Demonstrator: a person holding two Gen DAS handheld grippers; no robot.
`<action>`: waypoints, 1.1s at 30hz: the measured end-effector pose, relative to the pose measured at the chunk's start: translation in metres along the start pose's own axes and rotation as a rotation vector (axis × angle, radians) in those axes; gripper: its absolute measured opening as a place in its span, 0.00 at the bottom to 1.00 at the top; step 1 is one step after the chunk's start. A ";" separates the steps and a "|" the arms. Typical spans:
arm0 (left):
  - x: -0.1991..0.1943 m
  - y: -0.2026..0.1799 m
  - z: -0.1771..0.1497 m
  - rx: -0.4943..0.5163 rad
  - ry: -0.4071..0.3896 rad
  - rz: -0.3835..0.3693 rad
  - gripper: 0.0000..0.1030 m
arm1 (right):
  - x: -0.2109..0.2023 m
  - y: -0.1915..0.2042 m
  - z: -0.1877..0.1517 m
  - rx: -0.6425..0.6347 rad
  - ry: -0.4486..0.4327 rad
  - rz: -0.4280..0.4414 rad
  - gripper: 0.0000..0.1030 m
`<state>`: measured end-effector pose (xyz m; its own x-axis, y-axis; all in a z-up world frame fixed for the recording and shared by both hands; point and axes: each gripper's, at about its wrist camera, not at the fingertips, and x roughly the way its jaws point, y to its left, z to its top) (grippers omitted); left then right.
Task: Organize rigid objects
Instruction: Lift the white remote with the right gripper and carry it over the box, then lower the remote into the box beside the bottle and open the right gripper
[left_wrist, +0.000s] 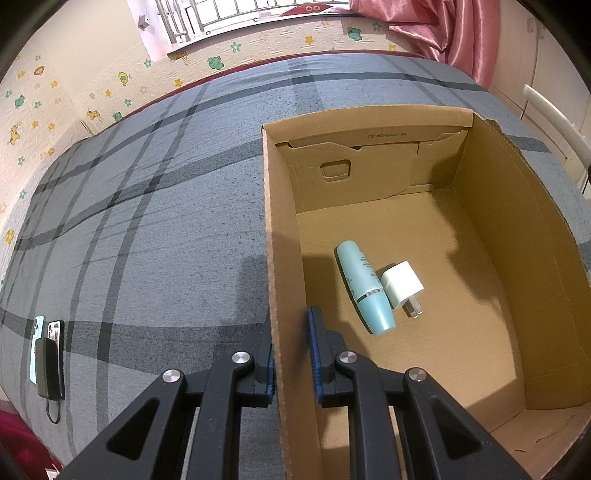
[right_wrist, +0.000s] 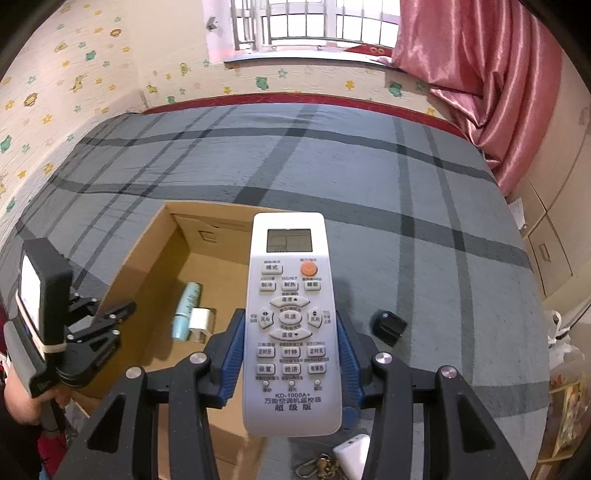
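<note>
Gripping remote, left gripper clamping box wall

White block and keys, perhaps, cut off below remote.

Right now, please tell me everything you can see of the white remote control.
The air-conditioner remote control is a long white plastic body with a small grey screen at the top, an orange round button below it, and rows of pale buttons with Chinese labels. It faces the camera, screen end pointing away. The right hand-held gripper clamps its two long sides between blue pads and holds it above the grey plaid bedcover, beside the open cardboard box.
</note>
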<state>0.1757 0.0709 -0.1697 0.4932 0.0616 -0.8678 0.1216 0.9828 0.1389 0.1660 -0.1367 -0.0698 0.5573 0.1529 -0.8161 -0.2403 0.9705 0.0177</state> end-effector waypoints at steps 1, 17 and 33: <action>0.000 0.000 0.000 0.000 0.000 0.000 0.15 | 0.000 0.005 0.001 -0.005 0.000 0.006 0.48; 0.000 0.000 0.000 -0.003 -0.001 -0.004 0.15 | 0.043 0.060 -0.004 -0.041 0.100 0.063 0.48; 0.002 0.000 0.000 -0.002 -0.003 -0.002 0.15 | 0.106 0.094 -0.034 -0.028 0.315 0.088 0.48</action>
<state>0.1765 0.0711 -0.1711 0.4959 0.0595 -0.8663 0.1209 0.9832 0.1367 0.1753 -0.0357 -0.1744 0.2613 0.1668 -0.9507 -0.3007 0.9500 0.0841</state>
